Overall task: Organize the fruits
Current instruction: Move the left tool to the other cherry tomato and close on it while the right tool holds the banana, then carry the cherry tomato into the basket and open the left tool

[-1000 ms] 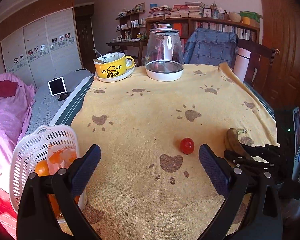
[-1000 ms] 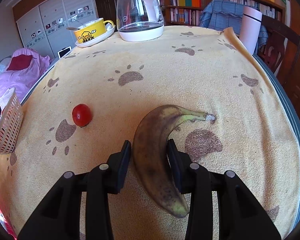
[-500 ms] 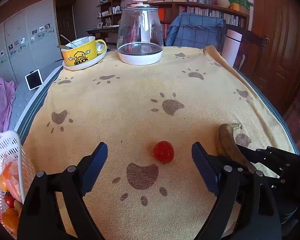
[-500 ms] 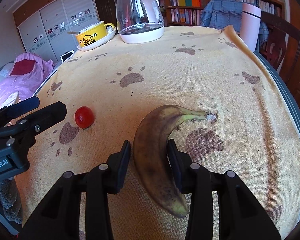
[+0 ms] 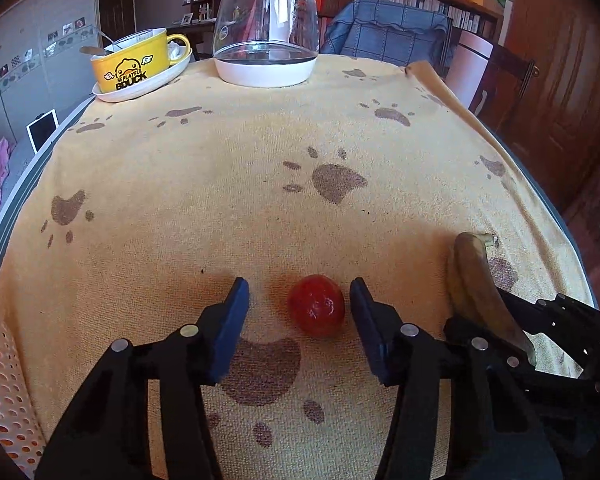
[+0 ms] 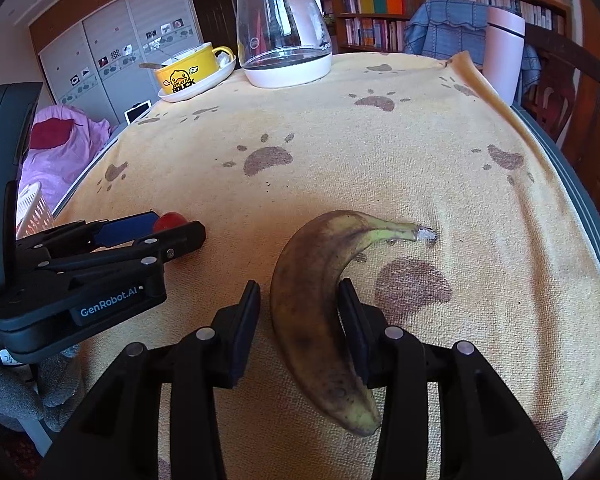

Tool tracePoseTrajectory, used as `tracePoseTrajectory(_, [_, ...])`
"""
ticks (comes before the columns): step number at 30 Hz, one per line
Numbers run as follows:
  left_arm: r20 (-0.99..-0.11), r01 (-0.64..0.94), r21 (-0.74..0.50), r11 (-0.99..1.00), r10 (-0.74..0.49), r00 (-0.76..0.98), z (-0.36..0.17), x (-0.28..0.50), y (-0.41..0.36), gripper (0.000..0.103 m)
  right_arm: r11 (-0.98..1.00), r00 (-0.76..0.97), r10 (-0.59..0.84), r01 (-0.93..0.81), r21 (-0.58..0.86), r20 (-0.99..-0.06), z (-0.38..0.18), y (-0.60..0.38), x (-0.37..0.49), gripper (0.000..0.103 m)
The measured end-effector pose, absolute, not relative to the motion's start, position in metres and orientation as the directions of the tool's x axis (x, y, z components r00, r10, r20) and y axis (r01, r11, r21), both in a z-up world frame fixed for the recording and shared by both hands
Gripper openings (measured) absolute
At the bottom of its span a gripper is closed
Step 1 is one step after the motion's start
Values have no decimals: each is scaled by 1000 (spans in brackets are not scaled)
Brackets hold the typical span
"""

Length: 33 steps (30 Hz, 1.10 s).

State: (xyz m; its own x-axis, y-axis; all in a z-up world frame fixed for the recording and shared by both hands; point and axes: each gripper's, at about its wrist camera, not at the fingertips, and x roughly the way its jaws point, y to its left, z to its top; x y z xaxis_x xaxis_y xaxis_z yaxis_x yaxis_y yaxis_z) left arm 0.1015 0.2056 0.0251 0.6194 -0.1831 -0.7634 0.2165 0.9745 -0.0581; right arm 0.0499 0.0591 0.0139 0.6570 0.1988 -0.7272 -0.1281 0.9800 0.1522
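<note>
We see the red tomato (image 5: pixel 316 311) sitting on the yellow paw-print towel (image 5: pixel 260 184) covering the counter, between the left gripper (image 5: pixel 299 307) jaws. Those jaws are spread wide, gaps on both sides, nothing held. The browned banana (image 6: pixel 320 312) lies just right of it, stem pointing away and to the right. The right gripper (image 6: pixel 299 312) straddles its middle: right jaw touches the peel, left jaw shows a thin gap, so part open, not clamped. White perforated basket (image 5: pixel 0 380) hangs at the counter's near-left edge. At the far end: glass kettle (image 6: pixel 284 28) on a white base, yellow mug (image 6: pixel 192 68) on a saucer (image 6: pixel 204 84), a spoon in it. Nothing blocks either fruit. Mug reads "BE PLAYFUL" and "BDUCK"; left gripper body reads "GenRobot.AI".
</note>
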Motion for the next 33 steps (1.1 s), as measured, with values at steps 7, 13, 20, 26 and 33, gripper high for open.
tracePoseTrajectory(7, [-744,239,-94,966,-227,628,26,97,208,28,980,657,198,-129,150,-727,14,60,50,43])
tracePoseTrajectory(13, [-715,238,-72,969,-217,665,30,88,206,28,980,657,199,-129,152,-727,14,60,50,43])
tracePoseTrajectory(20, [-686,197,-48,979,-176,706,36,83,210,28,979,657,202,-130,155,-726,14,60,50,43])
tracePoseTrajectory(26, [-664,161,12,987,-112,739,43,70,212,28,978,657,206,-130,160,-725,14,59,50,43])
tracePoseTrajectory(33, [-635,123,59,991,-58,770,56,49,219,28,978,657,208,-131,162,-725,14,59,51,43])
